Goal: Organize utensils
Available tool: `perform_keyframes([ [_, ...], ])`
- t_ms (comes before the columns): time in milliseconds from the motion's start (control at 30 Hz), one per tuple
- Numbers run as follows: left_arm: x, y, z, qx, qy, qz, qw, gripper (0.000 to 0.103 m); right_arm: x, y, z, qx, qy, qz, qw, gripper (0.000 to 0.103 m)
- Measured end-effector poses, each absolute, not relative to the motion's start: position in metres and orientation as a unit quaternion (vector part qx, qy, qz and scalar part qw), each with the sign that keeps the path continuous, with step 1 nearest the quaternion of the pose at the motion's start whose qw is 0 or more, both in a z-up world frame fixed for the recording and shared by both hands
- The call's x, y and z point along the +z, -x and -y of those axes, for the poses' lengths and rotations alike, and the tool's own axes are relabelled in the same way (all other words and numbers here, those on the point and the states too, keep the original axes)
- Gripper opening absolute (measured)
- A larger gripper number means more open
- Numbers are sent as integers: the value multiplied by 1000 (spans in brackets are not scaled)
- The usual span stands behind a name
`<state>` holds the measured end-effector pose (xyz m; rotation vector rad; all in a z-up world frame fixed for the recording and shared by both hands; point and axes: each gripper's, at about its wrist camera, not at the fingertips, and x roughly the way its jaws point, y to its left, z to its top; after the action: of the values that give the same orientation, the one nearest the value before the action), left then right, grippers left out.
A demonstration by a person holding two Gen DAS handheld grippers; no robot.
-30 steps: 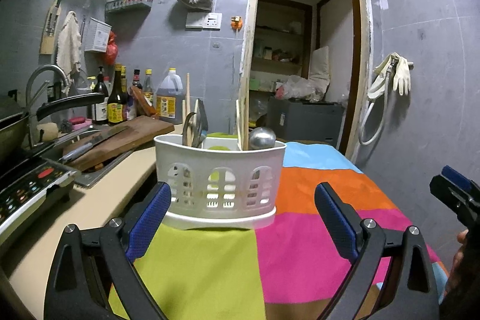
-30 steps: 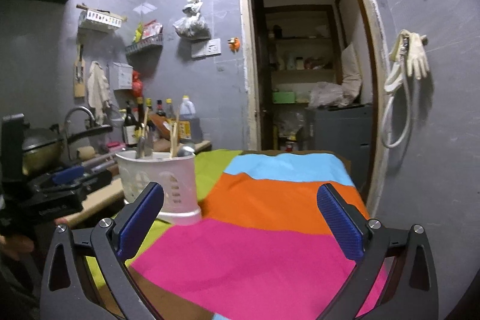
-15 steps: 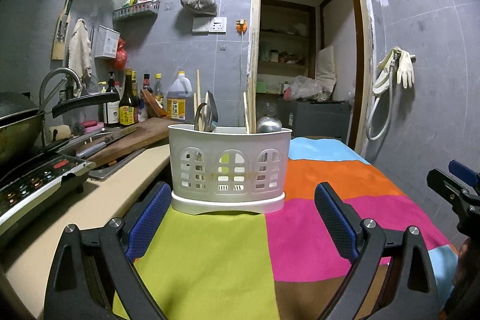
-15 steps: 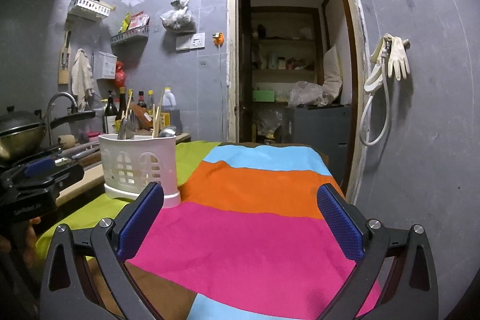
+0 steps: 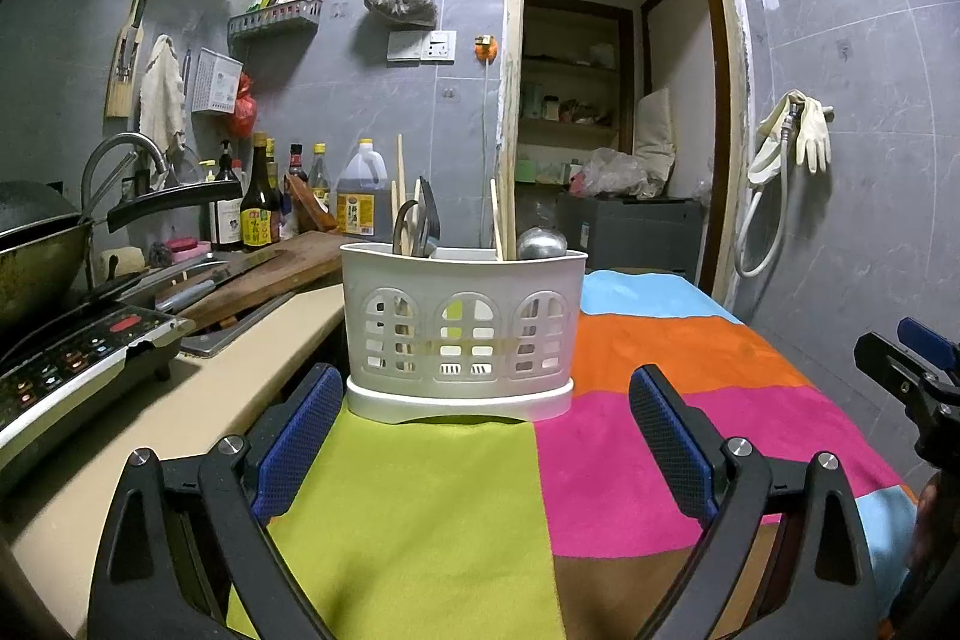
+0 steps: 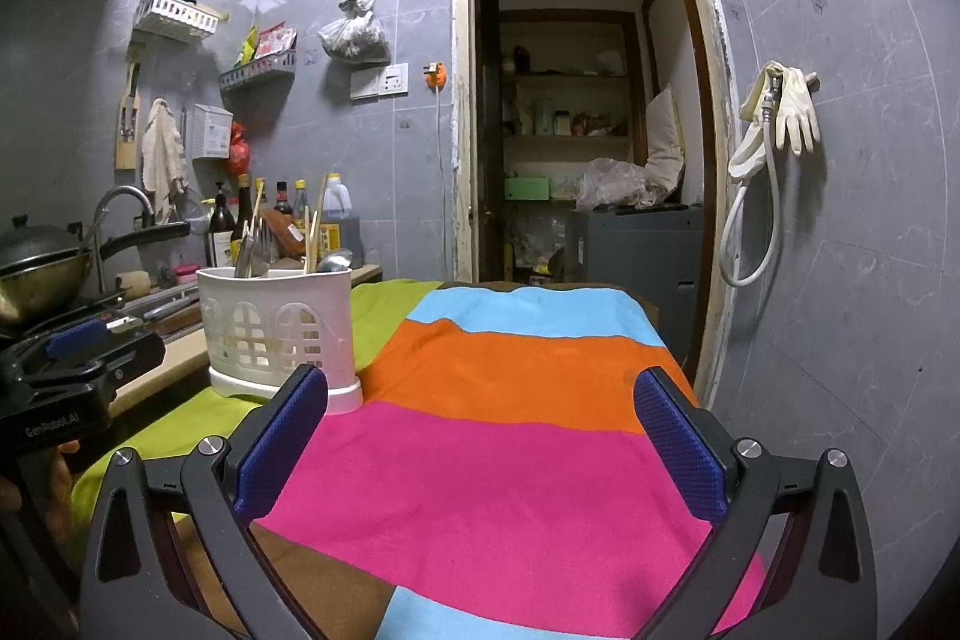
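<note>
White plastic, pierced with arched lattice windows, made up the caddy (image 5: 462,328), a curved-front tub on a wider base. It stood on the green stripe of the cloth (image 5: 420,508), at the desk's (image 5: 198,418) near edge. Inside it stood wooden chopsticks (image 5: 497,226), a dark metal spoon (image 5: 414,229) and a shiny ladle bowl (image 5: 541,244).

The left gripper (image 5: 486,442) was spread wide with nothing between its blue textured pads, facing the caddy squarely. The right gripper (image 6: 480,442) was equally wide and empty above the pink stripe, with the caddy off to its left.

Against a second earlier, the left camera sat lower and more level, so the caddy's rim hid its inside; the right view had swung so the caddy lay nearer its left finger.

The cloth looked soft and napped, in green, pink, orange and blue bands. Grey marbled tiles lined the walls; a wok (image 5: 36,244), a stove (image 5: 78,358), a wooden board (image 5: 264,268) and bottles (image 5: 258,202) crowded the left, and a doorway (image 5: 612,87) opened behind.
</note>
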<state>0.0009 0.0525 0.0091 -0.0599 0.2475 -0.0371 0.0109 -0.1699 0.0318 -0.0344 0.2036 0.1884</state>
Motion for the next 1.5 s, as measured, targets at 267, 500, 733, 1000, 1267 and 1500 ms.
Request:
perform_keyframes([
  [267, 9, -2, -54, -17, 33, -125, 991, 94, 31, -10, 169, 94, 19, -100, 990, 103],
  [500, 9, -2, -55, -17, 34, -126, 991, 94, 31, -9, 168, 93, 21, -100, 990, 103],
  [733, 8, -3, -55, -17, 31, -128, 991, 94, 30, -9, 167, 95, 20, -102, 990, 103],
  [1000, 7, -5, -54, -19, 30, -129, 991, 94, 30, -9, 166, 95, 19, -101, 990, 103],
  [1267, 7, -5, -53, -18, 30, -130, 991, 94, 30, -9, 165, 95, 20, -103, 990, 103],
  [1500, 6, -7, -54, -14, 29, -126, 991, 94, 31, -9, 165, 94, 21, -103, 990, 103],
])
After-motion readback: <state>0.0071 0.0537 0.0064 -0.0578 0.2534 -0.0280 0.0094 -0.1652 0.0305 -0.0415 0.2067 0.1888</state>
